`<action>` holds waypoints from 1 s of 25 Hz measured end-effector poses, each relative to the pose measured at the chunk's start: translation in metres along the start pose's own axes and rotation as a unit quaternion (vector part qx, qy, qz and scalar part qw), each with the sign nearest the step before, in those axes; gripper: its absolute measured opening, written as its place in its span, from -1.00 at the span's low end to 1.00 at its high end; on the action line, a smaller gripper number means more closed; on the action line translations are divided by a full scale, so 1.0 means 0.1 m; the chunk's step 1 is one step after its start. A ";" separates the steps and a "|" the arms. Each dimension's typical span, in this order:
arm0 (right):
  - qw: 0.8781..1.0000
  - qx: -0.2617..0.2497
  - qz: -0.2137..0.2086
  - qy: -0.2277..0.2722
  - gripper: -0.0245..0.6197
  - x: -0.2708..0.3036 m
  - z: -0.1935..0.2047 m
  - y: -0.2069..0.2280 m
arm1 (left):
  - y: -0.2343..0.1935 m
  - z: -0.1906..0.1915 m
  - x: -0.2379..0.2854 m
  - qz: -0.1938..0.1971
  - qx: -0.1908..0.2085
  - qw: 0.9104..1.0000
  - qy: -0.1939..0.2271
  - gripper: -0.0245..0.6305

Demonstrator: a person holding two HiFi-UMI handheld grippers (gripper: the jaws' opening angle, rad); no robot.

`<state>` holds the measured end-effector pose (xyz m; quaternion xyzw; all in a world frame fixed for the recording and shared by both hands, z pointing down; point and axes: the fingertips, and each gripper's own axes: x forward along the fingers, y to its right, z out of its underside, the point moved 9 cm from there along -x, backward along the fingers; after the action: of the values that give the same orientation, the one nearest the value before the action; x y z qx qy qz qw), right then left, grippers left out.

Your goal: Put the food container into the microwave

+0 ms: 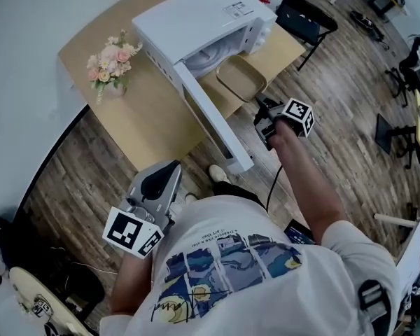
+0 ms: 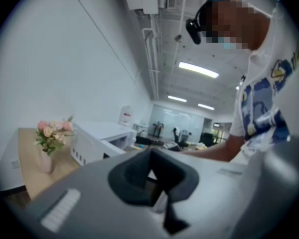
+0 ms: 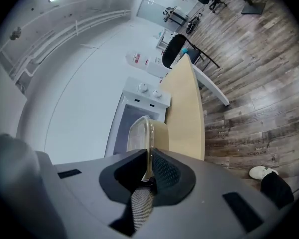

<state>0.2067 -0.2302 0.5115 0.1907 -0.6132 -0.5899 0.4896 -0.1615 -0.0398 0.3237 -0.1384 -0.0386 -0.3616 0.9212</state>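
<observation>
The food container [image 1: 241, 78], a shallow tan tub with a clear lid, hangs just in front of the open white microwave [image 1: 196, 12]. My right gripper [image 1: 261, 108] is shut on its near rim. In the right gripper view the container [image 3: 141, 133] stands edge-on between the pads, in front of the microwave [image 3: 139, 97]. The microwave door [image 1: 211, 114] swings out past the table edge. My left gripper [image 1: 166, 174] hangs low beside the person's body, away from the table; in its own view the left gripper [image 2: 153, 187] looks shut and holds nothing.
A vase of pink flowers [image 1: 110, 65] stands on the wooden table [image 1: 143, 121] left of the microwave. A black chair [image 1: 304, 16] sits beyond the table's right end. The open door juts over the wood floor near the person's feet.
</observation>
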 end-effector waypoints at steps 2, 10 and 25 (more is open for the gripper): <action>1.000 -0.005 0.001 -0.012 -0.80 0.21 -0.07 -0.05 | -0.04 -0.06 0.07 -0.011 0.002 1.000 0.002 -0.90; 0.999 -0.011 -0.001 -0.040 -0.80 0.95 -0.28 -0.17 | -0.17 -0.10 0.29 -0.053 -0.008 0.999 -0.008 -0.90; 0.998 -0.025 -0.003 -0.063 -0.80 1.90 -0.48 -0.35 | -0.21 -0.10 0.28 -0.143 -0.025 0.989 -0.019 -0.90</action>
<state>0.1487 -0.4181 0.5423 0.1424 -0.6273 -0.6172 0.4531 -0.1556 -0.0752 0.3234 -0.1618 -0.0663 -0.4879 0.8552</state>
